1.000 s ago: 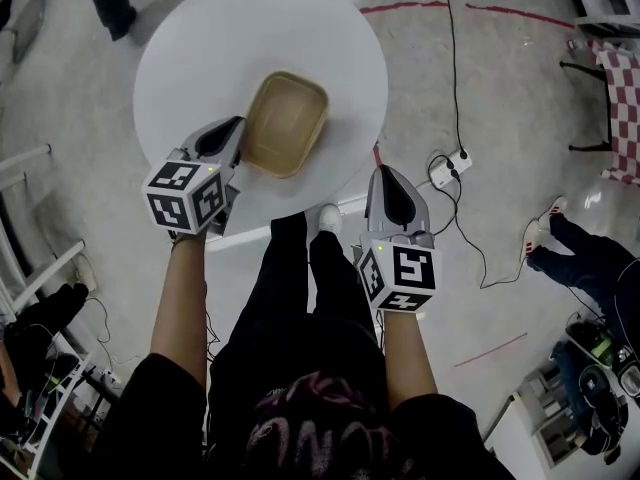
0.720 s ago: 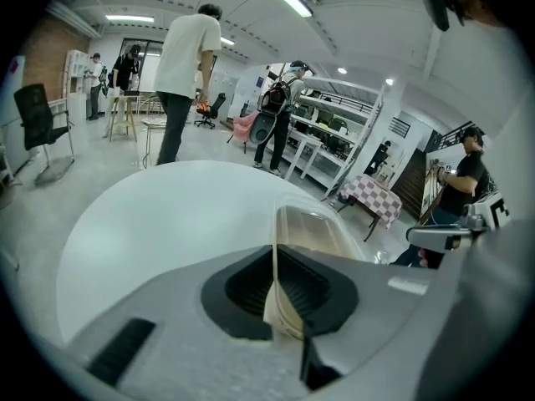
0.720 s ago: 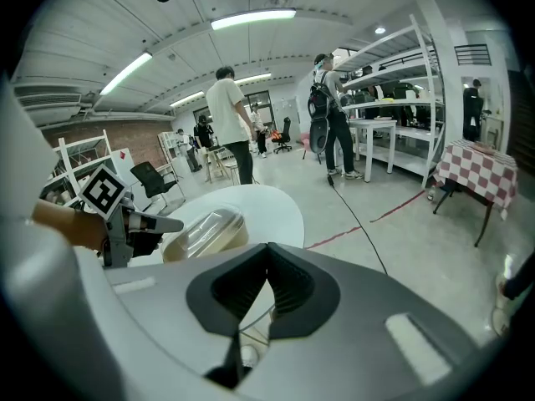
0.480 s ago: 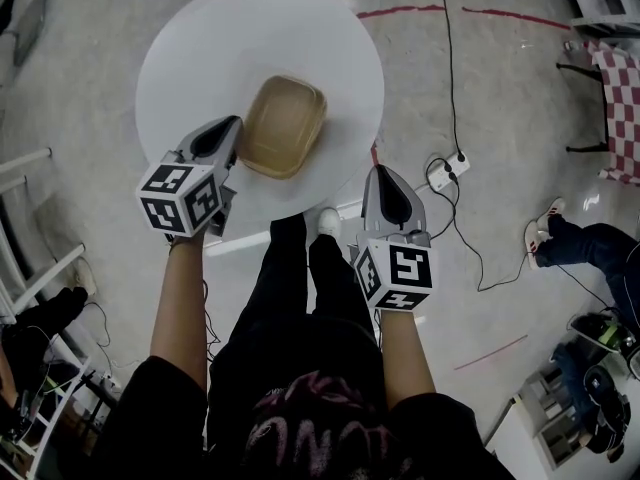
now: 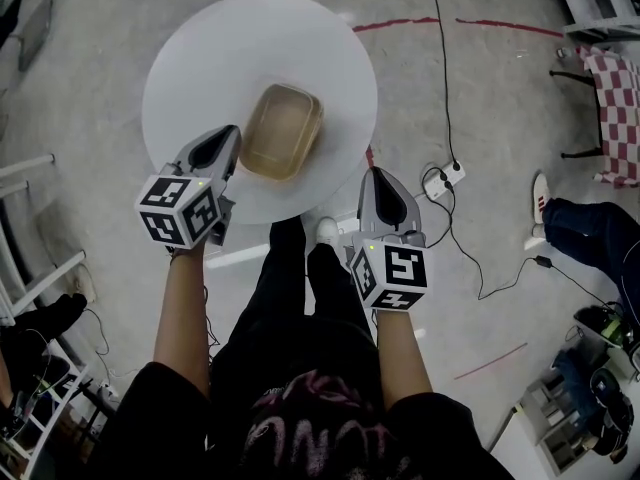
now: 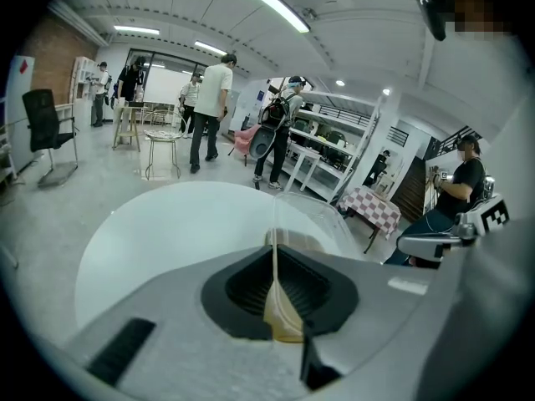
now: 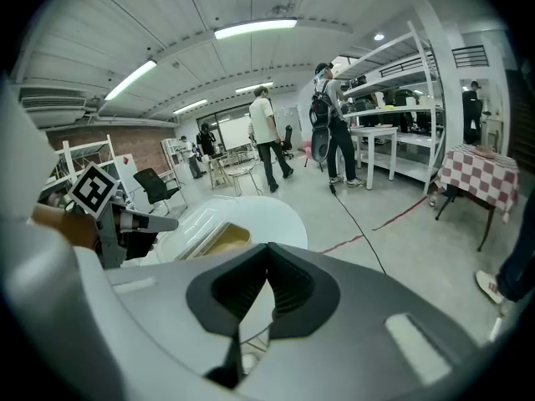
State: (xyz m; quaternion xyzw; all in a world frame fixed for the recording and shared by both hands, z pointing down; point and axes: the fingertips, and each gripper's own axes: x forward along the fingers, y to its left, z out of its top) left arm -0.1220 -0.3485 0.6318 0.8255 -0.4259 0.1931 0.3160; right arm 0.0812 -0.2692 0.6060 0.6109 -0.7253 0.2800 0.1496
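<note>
A tan rectangular container (image 5: 282, 131) with a clear rim lies near the front of a round white table (image 5: 200, 58). My left gripper (image 5: 232, 136) is shut on the container's near-left rim; in the left gripper view the thin clear edge (image 6: 274, 241) runs straight between the closed jaws of the left gripper (image 6: 274, 261). My right gripper (image 5: 381, 174) hangs off the table's front right edge, over the floor, shut with nothing in it. The right gripper view shows the container (image 7: 219, 239), the table (image 7: 272, 214) and the left gripper (image 7: 125, 221) to the left of the right gripper (image 7: 266, 256).
A power strip (image 5: 441, 176) and a black cable (image 5: 445, 78) lie on the concrete floor to the right. Red tape (image 5: 395, 24) marks the floor behind the table. A checkered table (image 5: 618, 118) and a seated person's leg (image 5: 590, 233) are at far right. Several people walk far off.
The container has turned slightly, squarer to me, with my left gripper still on its rim. The right gripper has hardly moved. People in the background have walked farther away.
</note>
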